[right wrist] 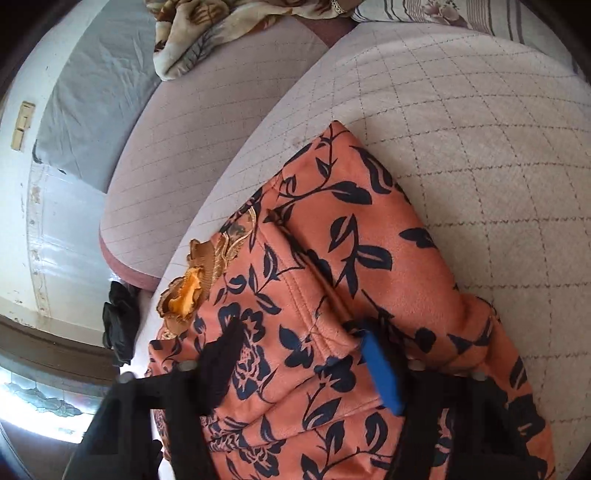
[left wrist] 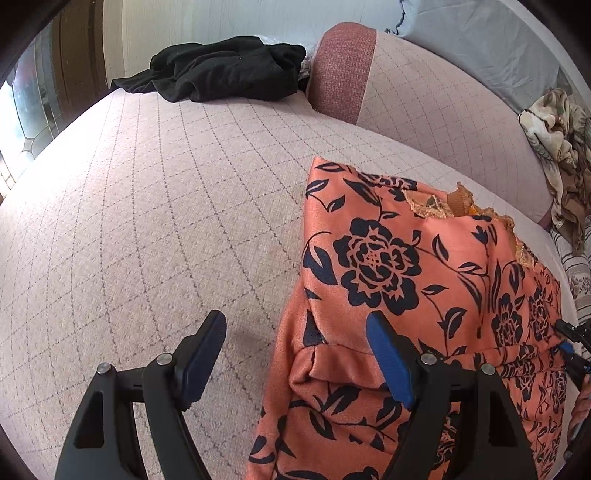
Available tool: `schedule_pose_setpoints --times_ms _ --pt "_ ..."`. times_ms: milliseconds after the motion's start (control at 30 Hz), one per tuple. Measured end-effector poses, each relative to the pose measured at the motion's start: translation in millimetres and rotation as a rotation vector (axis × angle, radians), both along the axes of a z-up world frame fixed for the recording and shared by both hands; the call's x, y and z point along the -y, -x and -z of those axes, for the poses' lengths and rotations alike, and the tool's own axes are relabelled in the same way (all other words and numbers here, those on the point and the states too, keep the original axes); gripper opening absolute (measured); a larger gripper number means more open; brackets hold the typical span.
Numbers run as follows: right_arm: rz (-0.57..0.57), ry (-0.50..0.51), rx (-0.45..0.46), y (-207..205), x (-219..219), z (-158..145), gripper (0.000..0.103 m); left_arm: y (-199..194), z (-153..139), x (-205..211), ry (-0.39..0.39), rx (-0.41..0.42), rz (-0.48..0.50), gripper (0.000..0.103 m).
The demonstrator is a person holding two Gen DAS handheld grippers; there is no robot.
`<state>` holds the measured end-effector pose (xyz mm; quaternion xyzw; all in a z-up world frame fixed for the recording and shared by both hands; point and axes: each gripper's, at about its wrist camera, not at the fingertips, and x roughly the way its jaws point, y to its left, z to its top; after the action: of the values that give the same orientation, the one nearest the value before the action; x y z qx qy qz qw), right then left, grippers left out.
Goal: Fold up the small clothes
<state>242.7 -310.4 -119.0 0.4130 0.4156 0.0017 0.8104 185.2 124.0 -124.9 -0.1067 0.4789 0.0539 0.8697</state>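
An orange garment with dark blue flowers (left wrist: 406, 280) lies folded on the pink quilted sofa seat (left wrist: 147, 221). Gold lace trim (left wrist: 439, 203) shows at its far edge. My left gripper (left wrist: 295, 332) is open, low over the garment's left edge, with one finger over the seat and the other over the cloth. In the right wrist view the same garment (right wrist: 332, 277) fills the middle. My right gripper (right wrist: 299, 343) is open just above it, with both fingers over the cloth. The right gripper's tip also shows at the left wrist view's right edge (left wrist: 570, 343).
A black garment (left wrist: 225, 70) lies at the far end of the seat by the armrest (left wrist: 343, 70). A beige patterned cloth (left wrist: 557, 147) is heaped at the right on the backrest; it also shows in the right wrist view (right wrist: 207, 29). A striped cushion (right wrist: 461, 11) lies beyond.
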Motion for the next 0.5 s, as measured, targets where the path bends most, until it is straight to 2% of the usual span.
schedule_pose_setpoints --times_ms 33,100,233,300,333,367,400,433,467,500 --pt "-0.02 0.002 -0.012 -3.7 -2.1 1.5 0.007 -1.6 3.9 0.4 -0.01 -0.012 -0.001 0.079" --pt "-0.027 0.034 -0.005 -2.3 -4.8 -5.7 0.007 -1.5 5.1 1.9 -0.033 0.002 0.006 0.079" --pt "-0.025 0.122 0.101 24.9 -16.0 -47.7 0.007 -0.7 3.1 -1.1 -0.029 -0.002 0.004 0.079" --pt "-0.002 0.167 0.099 38.2 -15.2 -47.8 0.007 -1.2 0.4 -5.7 -0.012 -0.006 -0.021 0.079" --pt "-0.003 0.194 0.06 38.2 -14.6 -37.9 0.011 -1.8 -2.2 -7.2 -0.002 -0.003 -0.033 0.079" --pt "-0.02 0.213 0.0 33.4 -15.2 -22.8 0.011 -2.3 -5.7 -7.2 0.005 0.005 -0.035 0.079" --pt "-0.038 0.203 -0.052 29.0 -15.2 -5.9 0.013 -2.8 -9.7 -6.0 0.005 0.015 -0.027 0.079" --pt "-0.048 0.179 -0.065 28.8 -12.0 6.6 0.013 -3.9 -14.1 -3.7 -0.007 0.029 -0.018 0.079" --pt "-0.036 0.172 -0.027 33.2 -9.4 6.7 0.016 -5.4 -17.1 -0.4 -0.028 0.046 -0.008 0.079" --pt "-0.032 0.17 -0.009 36.7 -8.2 3.7 0.03 -7.8 -17.4 3.7 -0.056 0.051 0.004 0.079"
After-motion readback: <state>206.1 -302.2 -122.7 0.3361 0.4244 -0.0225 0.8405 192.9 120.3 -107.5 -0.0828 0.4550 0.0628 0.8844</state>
